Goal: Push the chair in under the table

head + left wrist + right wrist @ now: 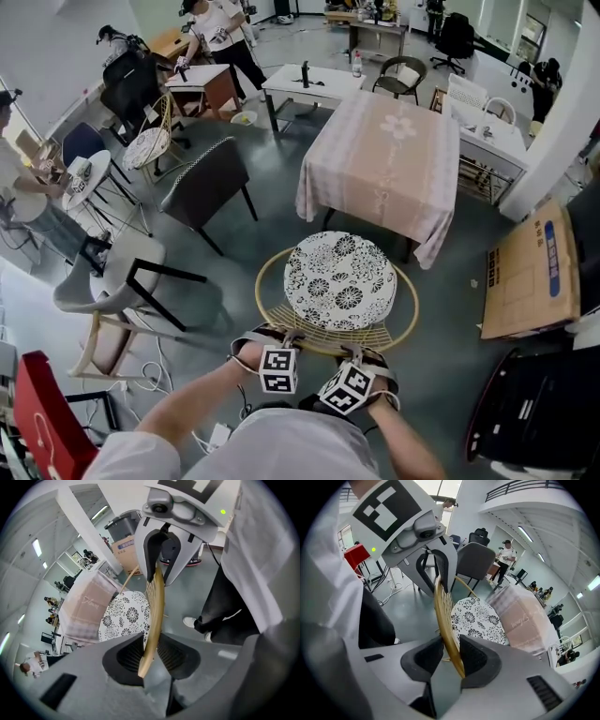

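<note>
Pinching one chair (339,279) rim: left gripper (151,656) jaws, right gripper (452,658) jaws | one table (384,159) ahead

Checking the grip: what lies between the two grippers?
Head view: only the chair's back rim spans between the left gripper and right gripper; both clamp it.
</note>
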### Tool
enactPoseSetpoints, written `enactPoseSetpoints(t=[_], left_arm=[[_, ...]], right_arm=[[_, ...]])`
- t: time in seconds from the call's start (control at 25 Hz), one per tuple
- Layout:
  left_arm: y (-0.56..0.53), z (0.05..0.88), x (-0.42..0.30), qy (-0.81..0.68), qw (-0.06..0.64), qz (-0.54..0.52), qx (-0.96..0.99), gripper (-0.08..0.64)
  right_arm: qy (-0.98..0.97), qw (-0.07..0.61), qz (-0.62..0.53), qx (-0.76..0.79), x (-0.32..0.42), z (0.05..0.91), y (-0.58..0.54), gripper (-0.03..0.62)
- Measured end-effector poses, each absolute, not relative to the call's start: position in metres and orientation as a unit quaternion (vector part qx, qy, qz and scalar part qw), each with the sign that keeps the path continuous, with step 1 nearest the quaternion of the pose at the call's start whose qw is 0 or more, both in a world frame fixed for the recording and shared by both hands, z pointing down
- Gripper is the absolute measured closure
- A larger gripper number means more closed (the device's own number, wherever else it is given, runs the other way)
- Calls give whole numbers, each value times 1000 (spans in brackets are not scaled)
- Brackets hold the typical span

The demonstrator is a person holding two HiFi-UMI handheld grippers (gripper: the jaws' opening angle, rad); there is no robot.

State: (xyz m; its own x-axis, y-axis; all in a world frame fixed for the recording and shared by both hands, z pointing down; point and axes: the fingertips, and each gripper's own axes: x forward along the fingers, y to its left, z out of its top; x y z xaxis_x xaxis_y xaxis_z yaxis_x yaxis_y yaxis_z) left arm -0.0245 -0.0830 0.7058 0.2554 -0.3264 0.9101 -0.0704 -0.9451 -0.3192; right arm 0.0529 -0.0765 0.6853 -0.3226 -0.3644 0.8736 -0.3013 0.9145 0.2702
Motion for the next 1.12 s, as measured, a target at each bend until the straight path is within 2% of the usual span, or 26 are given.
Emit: enactPoseSetpoints(t=[1.12], left_arm=[[-238, 710, -28, 116, 133, -597, -782, 467]], right_arm=[[-800, 547, -22, 246, 47, 683, -220, 500]])
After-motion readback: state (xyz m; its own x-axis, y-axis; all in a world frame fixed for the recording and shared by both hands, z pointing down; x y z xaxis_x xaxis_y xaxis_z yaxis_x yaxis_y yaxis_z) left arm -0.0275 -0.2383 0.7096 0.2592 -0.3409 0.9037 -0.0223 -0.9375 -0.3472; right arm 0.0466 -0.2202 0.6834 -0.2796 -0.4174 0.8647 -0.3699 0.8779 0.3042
